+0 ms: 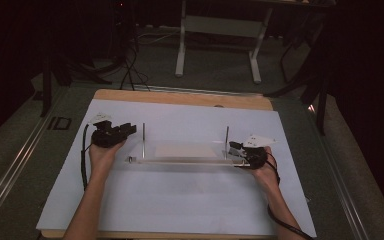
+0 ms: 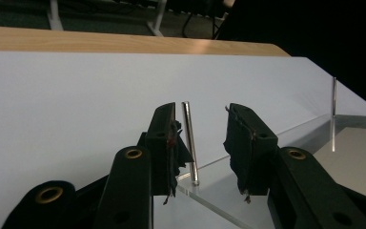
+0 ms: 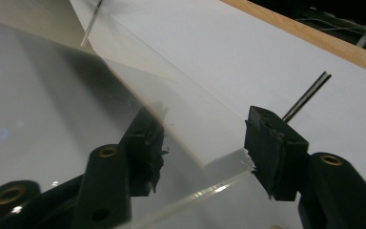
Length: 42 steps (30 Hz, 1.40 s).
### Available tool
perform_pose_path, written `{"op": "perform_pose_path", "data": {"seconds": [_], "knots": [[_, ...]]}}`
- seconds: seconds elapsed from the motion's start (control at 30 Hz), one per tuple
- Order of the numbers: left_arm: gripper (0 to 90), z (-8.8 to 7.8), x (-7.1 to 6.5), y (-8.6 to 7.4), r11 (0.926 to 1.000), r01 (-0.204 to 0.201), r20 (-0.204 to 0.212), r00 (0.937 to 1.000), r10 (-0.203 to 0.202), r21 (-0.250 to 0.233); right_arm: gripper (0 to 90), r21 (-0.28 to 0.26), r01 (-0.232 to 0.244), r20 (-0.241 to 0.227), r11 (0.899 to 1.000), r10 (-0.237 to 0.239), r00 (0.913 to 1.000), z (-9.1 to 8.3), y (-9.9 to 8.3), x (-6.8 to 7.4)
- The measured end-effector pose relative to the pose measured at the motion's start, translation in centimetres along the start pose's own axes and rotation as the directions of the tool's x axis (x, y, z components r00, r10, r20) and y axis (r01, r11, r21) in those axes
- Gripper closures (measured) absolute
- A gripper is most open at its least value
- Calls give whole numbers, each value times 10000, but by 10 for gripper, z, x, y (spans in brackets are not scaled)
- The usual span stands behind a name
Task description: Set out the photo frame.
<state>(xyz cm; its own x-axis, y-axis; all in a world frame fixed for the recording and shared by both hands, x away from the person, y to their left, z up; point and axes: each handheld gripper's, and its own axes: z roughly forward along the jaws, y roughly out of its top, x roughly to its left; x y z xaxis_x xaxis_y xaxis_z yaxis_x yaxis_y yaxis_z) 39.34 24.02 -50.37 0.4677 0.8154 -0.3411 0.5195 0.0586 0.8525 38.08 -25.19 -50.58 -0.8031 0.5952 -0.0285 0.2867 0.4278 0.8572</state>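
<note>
A clear acrylic plate with two upright metal pins (image 1: 185, 152) lies mid-counter (image 1: 180, 210). Left hand-held gripper (image 1: 128, 128) gapes around one pin; right hand-held gripper (image 1: 236, 146) gapes over the plate's edge. Neither grips yet, I judge.

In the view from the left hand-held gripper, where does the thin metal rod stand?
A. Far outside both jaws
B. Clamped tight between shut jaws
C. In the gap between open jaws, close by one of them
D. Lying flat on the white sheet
C: the left hand-held gripper has its jaws apart, and the upright metal rod rises from the clear plate in the gap, close by the jaw on the view's left.
</note>
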Motion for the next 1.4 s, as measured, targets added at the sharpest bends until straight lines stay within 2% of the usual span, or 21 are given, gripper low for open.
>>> {"op": "perform_pose_path", "data": {"seconds": [0.2, 0.4, 0.6, 0.63, 0.8, 0.9, 1.07, 1.23, 1.4], "knots": [[638, 1, -1, 0, 10000, -36, 105, 9999, 36, -45, 458, -4, -158, -100, 9999, 158, 9998, 0, 1, -1], [620, -9, -4, -6, 9980, -621, 193, 9979, 622, -72, 463, 29, -358, -238, 9994, 359, 9991, 0, 4, -3], [597, -18, -3, -11, 9949, -991, 198, 9948, 995, -204, 464, 156, -536, -313, 9984, 541, 9980, 0, 7, -5], [597, -21, -4, -13, 9924, -1204, 287, 9922, 1211, -264, 464, 177, -586, -342, 9981, 592, 9977, 0, 8, -6], [565, -23, -6, -18, 9840, -1776, 367, 9834, 1780, -136, 464, 358, -803, -433, 9961, 818, 9957, 0, 13, -9], [560, -22, -7, -20, 9829, -1834, 505, 9816, 1840, -166, 463, 440, -950, -471, 9945, 971, 9942, 0, 16, -11], [561, -24, -9, -21, 9784, -2062, 481, 9772, 2067, -137, 463, 566, -1266, -497, 9903, 1294, 9903, 1, 21, -15], [559, -27, -11, -22, 9754, -2183, 473, 9744, 2196, -318, 462, 636, -1540, -496, 9860, 1573, 9863, 2, 27, -19], [554, -28, -12, -22, 9725, -2272, 483, 9721, 2297, -521, 456, 571, -1943, -686, 9793, 1980, 9778, 3, 31, -26]]}}
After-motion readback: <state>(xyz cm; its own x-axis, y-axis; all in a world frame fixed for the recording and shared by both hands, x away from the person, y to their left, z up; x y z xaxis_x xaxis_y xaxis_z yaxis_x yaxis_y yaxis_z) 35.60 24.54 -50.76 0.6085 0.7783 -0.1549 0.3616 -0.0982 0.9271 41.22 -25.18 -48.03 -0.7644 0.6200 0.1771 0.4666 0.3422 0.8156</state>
